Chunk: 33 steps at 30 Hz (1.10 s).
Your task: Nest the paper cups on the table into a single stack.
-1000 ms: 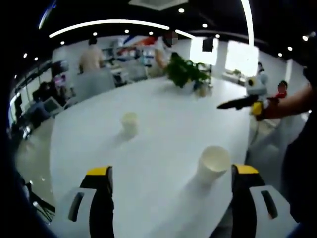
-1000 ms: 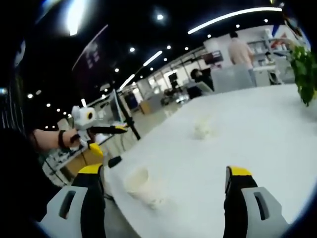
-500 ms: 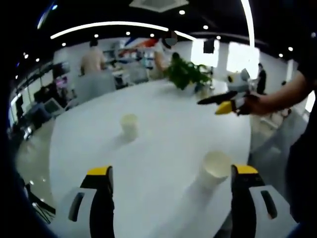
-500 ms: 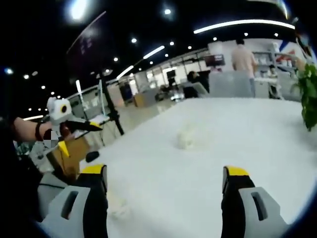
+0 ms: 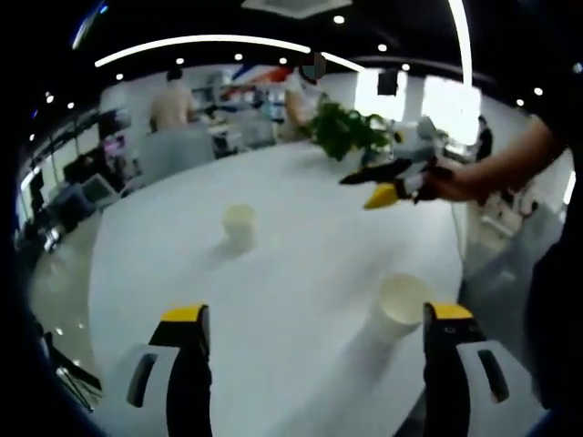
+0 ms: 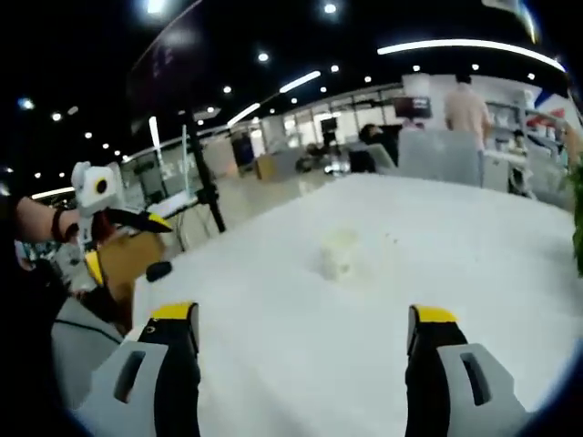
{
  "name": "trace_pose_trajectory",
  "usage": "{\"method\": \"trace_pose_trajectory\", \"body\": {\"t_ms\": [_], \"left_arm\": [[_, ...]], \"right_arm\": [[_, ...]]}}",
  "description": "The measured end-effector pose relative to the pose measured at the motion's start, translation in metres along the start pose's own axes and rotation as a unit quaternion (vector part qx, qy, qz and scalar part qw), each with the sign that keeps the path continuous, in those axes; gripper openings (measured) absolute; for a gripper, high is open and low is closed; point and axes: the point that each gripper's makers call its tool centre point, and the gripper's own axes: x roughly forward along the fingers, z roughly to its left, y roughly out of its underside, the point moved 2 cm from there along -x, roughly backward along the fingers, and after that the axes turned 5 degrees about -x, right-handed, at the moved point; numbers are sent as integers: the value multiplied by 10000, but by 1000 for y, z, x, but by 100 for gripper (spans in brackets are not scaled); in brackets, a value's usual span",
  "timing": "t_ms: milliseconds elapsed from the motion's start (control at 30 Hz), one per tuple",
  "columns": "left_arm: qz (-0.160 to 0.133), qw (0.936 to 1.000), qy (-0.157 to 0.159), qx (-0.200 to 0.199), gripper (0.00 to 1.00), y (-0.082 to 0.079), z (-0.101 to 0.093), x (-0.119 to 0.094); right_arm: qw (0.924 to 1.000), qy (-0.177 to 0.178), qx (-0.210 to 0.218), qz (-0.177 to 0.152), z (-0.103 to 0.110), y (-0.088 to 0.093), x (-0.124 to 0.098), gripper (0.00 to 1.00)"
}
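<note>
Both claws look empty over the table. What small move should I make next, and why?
Probably ease the left claw forward and to its right so its open jaws straddle the near cup, which stands upright beside the right-hand jaw, closest to any claw. The far cup stands apart on the white table; the right claw is open and faces it.

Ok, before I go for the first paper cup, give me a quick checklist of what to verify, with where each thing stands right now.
1. Left gripper open, nothing between the jaws: ok.
2. Right gripper open, nothing held: ok.
3. Near cup upright on the white table, mouth up, close to the left gripper's right-hand jaw: ok.
4. Far cup upright, standing apart: ok.
5. Far cup centred ahead of the right gripper in the right gripper view: ok, roughly; it looks blurred there.
6. Cups the same size, so they will nest: cannot tell.
</note>
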Motion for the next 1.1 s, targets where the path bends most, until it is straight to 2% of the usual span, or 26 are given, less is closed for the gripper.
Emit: {"method": "trace_pose_trajectory", "body": {"t_ms": [233, 333, 800, 1100], "left_arm": [[-102, 9999, -4, -139, 97, -1, 0, 1], [27, 9999, -62, -103, 94, 4, 2, 0], [-40, 9998, -34, -199, 96, 8, 0, 7], [-127, 9993, -94, -332, 96, 9, 5, 5]], "right_arm": [[9998, -35, -128, 121, -8, 0, 23, 91], [9997, -60, -169, 149, -12, -2, 34, 89], [9996, -72, -131, 221, -31, -11, 78, 87], [9996, -9, -109, 256, -47, -14, 107, 84]]}}
